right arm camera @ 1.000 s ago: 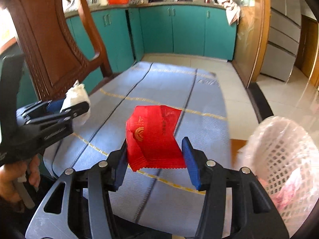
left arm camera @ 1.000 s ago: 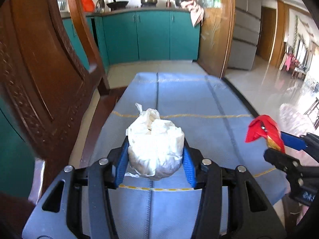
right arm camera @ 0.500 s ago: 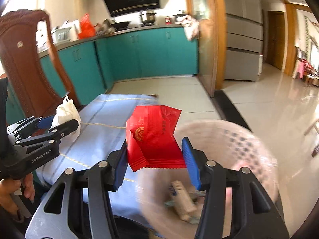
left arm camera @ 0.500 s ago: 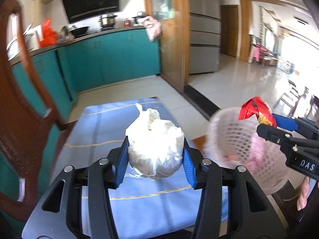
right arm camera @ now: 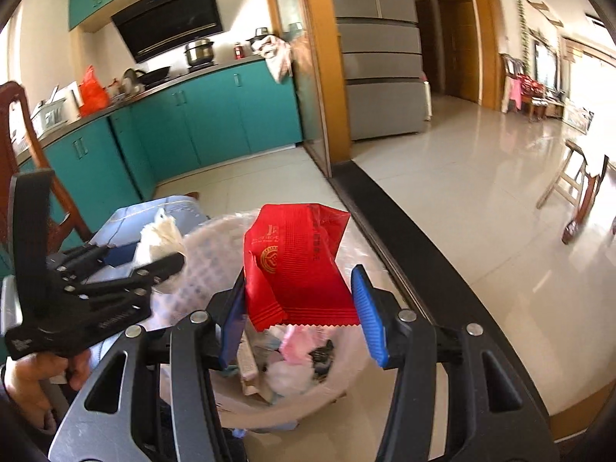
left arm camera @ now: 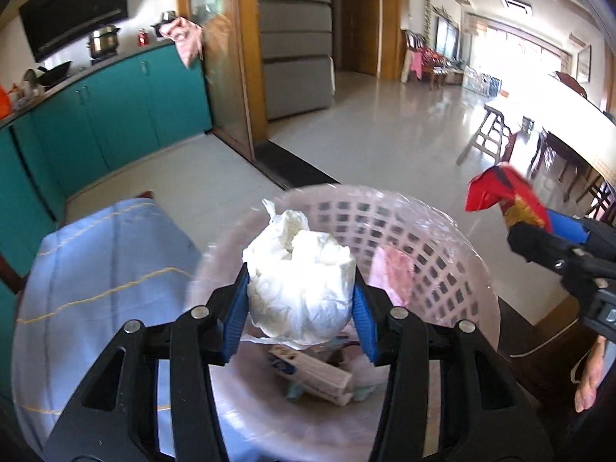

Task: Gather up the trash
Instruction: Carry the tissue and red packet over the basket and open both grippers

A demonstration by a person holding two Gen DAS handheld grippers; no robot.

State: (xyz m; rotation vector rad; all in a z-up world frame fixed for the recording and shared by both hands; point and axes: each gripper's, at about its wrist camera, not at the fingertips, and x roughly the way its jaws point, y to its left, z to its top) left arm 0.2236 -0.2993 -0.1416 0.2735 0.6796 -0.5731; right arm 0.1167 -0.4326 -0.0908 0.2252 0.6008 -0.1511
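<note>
My left gripper (left arm camera: 300,304) is shut on a crumpled white paper ball (left arm camera: 300,288) and holds it over the pink mesh trash basket (left arm camera: 435,238). My right gripper (right arm camera: 302,308) is shut on a red snack wrapper (right arm camera: 296,261), also above the basket (right arm camera: 200,246). The basket holds several scraps, among them a white box (left arm camera: 312,373) and pink paper (right arm camera: 296,346). The right gripper with the wrapper (left arm camera: 500,196) shows at the right of the left wrist view. The left gripper with the paper ball (right arm camera: 158,238) shows at the left of the right wrist view.
A blue-grey cloth-covered table (left arm camera: 96,269) lies left of the basket, with a carved wooden chair (right arm camera: 23,161) beside it. Teal kitchen cabinets (right arm camera: 215,119) stand behind. A dark door threshold (right arm camera: 404,223) and tiled floor (right arm camera: 481,177) run to the right.
Both grippers have swung right from over the table to above the trash basket, still holding the paper ball and the red wrapper.
</note>
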